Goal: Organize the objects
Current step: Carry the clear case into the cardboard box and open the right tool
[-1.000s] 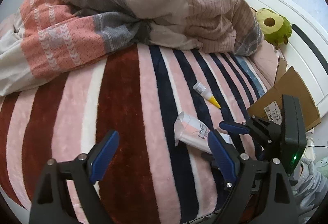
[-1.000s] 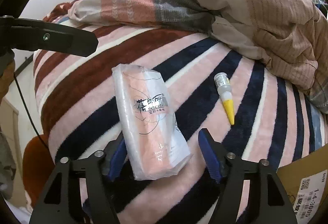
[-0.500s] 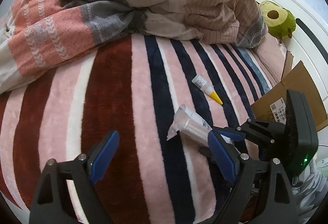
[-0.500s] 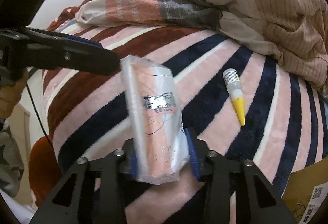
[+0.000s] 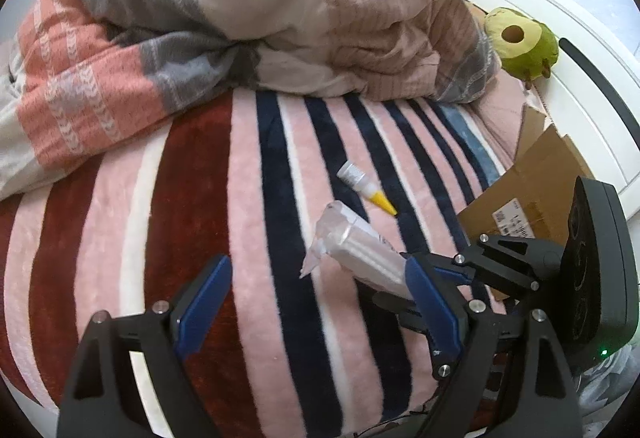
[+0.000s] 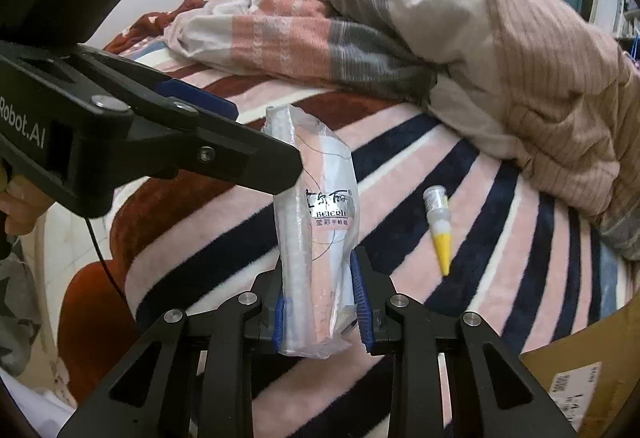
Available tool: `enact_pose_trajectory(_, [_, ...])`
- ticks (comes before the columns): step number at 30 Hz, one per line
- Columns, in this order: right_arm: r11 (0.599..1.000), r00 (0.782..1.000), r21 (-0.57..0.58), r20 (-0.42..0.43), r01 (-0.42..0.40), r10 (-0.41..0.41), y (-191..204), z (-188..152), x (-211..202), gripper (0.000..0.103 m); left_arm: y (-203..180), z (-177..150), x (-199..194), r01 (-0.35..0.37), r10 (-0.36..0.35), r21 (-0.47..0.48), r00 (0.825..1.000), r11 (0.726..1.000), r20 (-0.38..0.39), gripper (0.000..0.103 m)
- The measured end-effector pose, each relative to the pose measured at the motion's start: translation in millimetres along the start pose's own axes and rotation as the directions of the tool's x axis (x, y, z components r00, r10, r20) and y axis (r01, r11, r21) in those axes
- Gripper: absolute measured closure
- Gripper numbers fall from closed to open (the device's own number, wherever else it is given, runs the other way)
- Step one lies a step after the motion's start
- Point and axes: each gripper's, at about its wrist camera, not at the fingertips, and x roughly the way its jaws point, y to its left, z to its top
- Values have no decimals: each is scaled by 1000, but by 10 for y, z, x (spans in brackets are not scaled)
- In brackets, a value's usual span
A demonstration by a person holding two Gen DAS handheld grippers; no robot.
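Transport looks to be the step in hand: the right gripper [image 6: 320, 308] is clamped on the plastic-wrapped packet [image 6: 320, 222], raised off the striped blanket [image 6: 400, 173], the left gripper [image 5: 316, 302] spread empty beside it, the cardboard box [image 5: 532, 189] to its right likely next.

My right gripper [image 6: 320, 308] has its jaws drawn in close, the blue pads pressing both sides of the tissue pack [image 6: 316, 238], which stands up and forward out of them. My left gripper [image 5: 316, 302] has its jaws spread wide, with nothing between the blue pads. From the left wrist, my right gripper sits just off the right-hand jaw, its fingers pointing across in front. From the right wrist, my left gripper reaches in from the left, above my jaws.
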Motion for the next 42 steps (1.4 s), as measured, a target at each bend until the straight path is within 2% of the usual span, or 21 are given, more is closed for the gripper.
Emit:
enact_pose_trajectory(7, [999, 999, -35, 36, 30, -29, 90, 42, -232, 83, -162, 40, -233, 36, -37, 17, 998, 999, 44, 16])
enact_pose_trajectory(11, [997, 996, -62, 80, 39, -35, 155, 61, -470, 83, -325, 78, -360, 30, -34, 48, 997, 998, 74, 16])
enact_pose_trajectory(15, [994, 990, -81, 126, 69, -58, 175, 93, -728, 83, -551, 141, -524, 63, -74, 89, 990, 994, 122, 17])
enact_pose_trajectory(17, [992, 986, -88, 147, 90, -76, 161, 105, -859, 83, -689, 180, -605, 72, -90, 122, 985, 990, 149, 20])
enact_pose_trajectory(19, [990, 981, -91, 170, 112, -95, 132, 102, -1005, 83, -841, 224, -673, 84, -110, 156, 980, 984, 166, 30])
enact_pose_trajectory(23, [985, 970, -76, 198, 156, -138, 15, 39, -1282, 83, -1166, 314, -722, 79, -120, 211, 975, 974, 187, 40])
enact_pose_trajectory(25, [981, 964, -64, 209, 181, -165, -72, -18, -1402, 84, -1326, 349, -715, 76, -122, 233, 974, 969, 190, 44])
enact_pose_trajectory(33, [971, 947, 13, 220, 238, -235, -555, -360, -1799, 84, -2136, 503, -506, 101, -162, 322, 972, 941, 168, 44])
enact_pose_trajectory(38, [980, 949, 83, 247, 182, -197, -839, -529, -2036, 85, -2570, 607, -299, 109, -170, 372, 976, 922, 136, 44])
enact_pose_trajectory(40, [982, 947, 104, 264, 159, -182, -914, -548, -2118, 92, -2685, 641, -281, 114, -178, 389, 975, 914, 134, 46])
enact_pose_trajectory(42, [982, 944, 119, 278, 149, -177, -1002, -545, -2179, 93, -2776, 687, -266, 119, -185, 401, 974, 908, 128, 49])
